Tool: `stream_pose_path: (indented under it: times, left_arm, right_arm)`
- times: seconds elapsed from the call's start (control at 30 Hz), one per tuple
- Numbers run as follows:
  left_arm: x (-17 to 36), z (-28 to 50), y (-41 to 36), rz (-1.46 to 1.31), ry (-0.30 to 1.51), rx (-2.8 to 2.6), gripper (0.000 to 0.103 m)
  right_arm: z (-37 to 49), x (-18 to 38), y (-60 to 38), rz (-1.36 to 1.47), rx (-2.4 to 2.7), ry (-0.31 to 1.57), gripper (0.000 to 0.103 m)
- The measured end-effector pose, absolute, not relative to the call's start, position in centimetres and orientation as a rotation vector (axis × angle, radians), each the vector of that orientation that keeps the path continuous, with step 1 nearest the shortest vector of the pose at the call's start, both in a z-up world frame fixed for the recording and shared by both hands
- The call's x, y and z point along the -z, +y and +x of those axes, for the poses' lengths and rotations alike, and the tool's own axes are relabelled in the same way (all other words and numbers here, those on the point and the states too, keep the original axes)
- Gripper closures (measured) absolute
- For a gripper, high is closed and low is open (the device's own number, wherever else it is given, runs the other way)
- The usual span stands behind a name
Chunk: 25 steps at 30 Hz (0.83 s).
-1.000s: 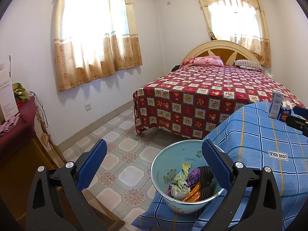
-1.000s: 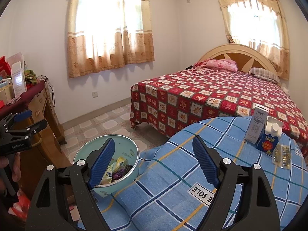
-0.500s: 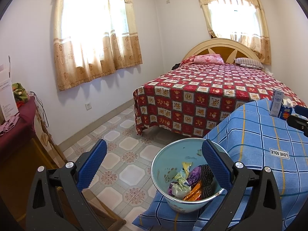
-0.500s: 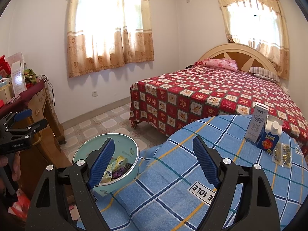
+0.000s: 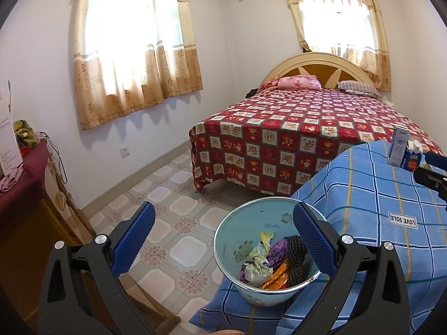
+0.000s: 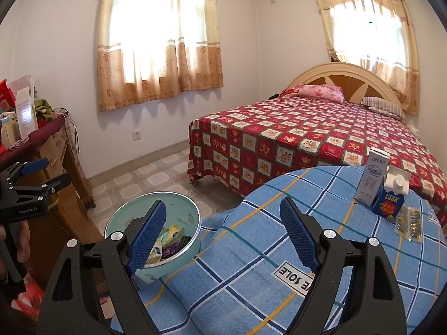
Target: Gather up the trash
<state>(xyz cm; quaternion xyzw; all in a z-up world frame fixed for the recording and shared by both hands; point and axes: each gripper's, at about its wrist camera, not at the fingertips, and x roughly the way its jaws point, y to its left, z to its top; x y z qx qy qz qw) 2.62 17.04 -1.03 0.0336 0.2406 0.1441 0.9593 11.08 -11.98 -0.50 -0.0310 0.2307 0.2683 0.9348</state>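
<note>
At the left edge of the blue plaid tablecloth (image 6: 251, 251), the pale teal bowl (image 5: 237, 240) sits upright with its mouth open upward, partly overhanging the tiled floor (image 5: 178, 223). Inside it lies collected trash: a crumpled white-and-yellow wrapper (image 5: 258, 262), a purple wrapper (image 5: 279, 247), an orange packet (image 5: 276, 276) and a dark knitted lump (image 5: 296, 254), heaped against the wall of the bowl nearer the camera. Toward the far right edge of the cloth stand a tall white milk carton (image 6: 373, 178) and a shorter blue carton (image 6: 391, 198), both upright and touching; just beside them lies a flat clear packet (image 6: 408, 223). The left gripper (image 5: 223, 234) hovers over the bowl, fingers spread wide and holding nothing. The right gripper (image 6: 220, 231) likewise has its fingers well apart, over the cloth.
</note>
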Motion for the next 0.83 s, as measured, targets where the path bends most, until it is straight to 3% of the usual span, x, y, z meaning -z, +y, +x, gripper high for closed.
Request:
stream_pose_path:
  times: [0.37, 0.43, 0.53, 0.83]
  left_arm:
    - [1.5, 2.6, 16.9, 0.077, 0.483, -0.296, 0.006]
    - [1.4, 2.6, 16.7, 0.075, 0.485, -0.277, 0.006]
    - [1.5, 2.7, 16.3, 0.07, 0.49, -0.267, 0.006]
    - [2.0, 3.0, 16.2, 0.078, 0.506, -0.267, 0.006]
  right_arm:
    - [10.9, 1.3, -12.2, -0.061, -0.551, 0.479, 0.02]
    - [10.7, 1.4, -12.3, -0.064, -0.544, 0.47, 0.015]
    - [10.7, 1.5, -12.4, -0.067, -0.541, 0.472, 0.014]
    - [13.2, 2.8, -19.6, -0.063, -0.362, 0.547, 0.012]
